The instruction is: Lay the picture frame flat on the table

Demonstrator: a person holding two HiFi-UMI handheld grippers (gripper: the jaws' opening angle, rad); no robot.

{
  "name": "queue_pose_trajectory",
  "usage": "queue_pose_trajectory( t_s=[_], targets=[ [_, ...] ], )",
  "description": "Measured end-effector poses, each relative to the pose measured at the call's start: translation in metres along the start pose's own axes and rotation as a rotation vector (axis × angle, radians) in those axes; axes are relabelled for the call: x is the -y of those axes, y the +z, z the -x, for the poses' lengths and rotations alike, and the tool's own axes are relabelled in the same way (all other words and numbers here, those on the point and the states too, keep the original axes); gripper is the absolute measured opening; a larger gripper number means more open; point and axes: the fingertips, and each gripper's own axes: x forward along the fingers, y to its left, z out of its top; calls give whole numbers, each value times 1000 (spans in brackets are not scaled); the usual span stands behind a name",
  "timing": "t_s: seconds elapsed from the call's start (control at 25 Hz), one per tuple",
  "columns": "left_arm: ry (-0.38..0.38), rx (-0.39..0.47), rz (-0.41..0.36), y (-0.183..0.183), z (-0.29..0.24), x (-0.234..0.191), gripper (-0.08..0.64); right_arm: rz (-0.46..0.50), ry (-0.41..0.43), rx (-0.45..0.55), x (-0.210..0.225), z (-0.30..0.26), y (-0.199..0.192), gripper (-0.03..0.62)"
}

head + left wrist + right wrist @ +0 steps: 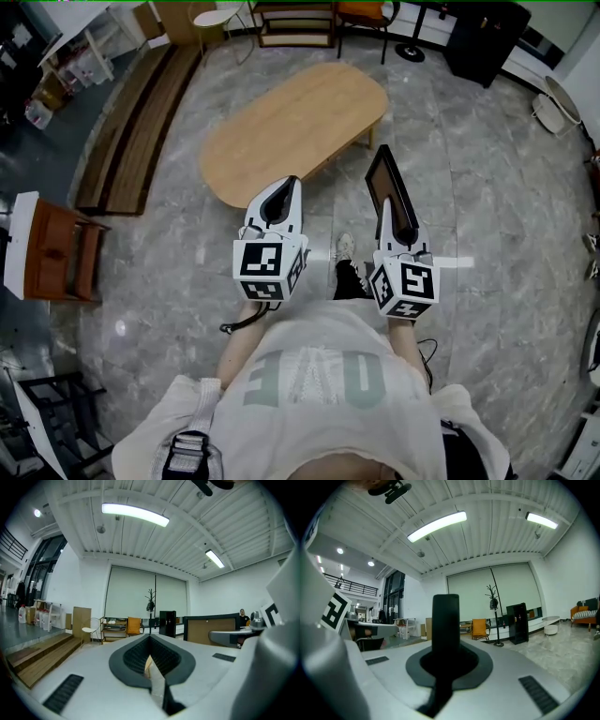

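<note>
The picture frame (390,194), black-edged with a brown back, stands upright on edge in the air in front of me. My right gripper (386,208) is shut on its lower edge. In the right gripper view the frame's black edge (445,620) rises straight between the closed jaws. In the left gripper view the frame (208,630) shows at the right. My left gripper (285,186) hangs beside it, shut with nothing in it, its fingertips over the near rim of the oval wooden table (291,122). That table lies just beyond both grippers.
Long wooden steps (141,122) run along the left. An orange-brown chair (58,251) stands at the far left. A shelf unit (295,23) and a black cabinet (487,37) stand at the back. Grey stone floor surrounds the table; my shoe (345,249) shows between the grippers.
</note>
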Motion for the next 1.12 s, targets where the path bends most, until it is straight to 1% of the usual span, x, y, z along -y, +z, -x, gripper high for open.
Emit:
queue_pose_trajectory(
  t_s=[0.16,0.28,0.44,0.6,0.8,0.92,1.12],
  targets=[
    [16,-13,-3,11,-63,-8,9,8,23,-26,25,-56,8,17],
    [32,-24,4,23,-109,-15,9,18,43,-39,46,-99,23,17],
    [68,-21,15,42,-169,-28,9,26,71,-40,76,-157,44,15],
    [108,-31,30,52,-221,-40,9,27,105,-58,101,-210,55,15],
    [158,-65,44,53,-269,-58,9,14,142,-76,119,-260,59,15],
    [180,-97,31,55,-296,-63,9,-12,148,-91,134,-282,60,15],
    [207,-111,27,66,-315,-59,9,-38,167,-131,155,-310,55,15]
  ],
)
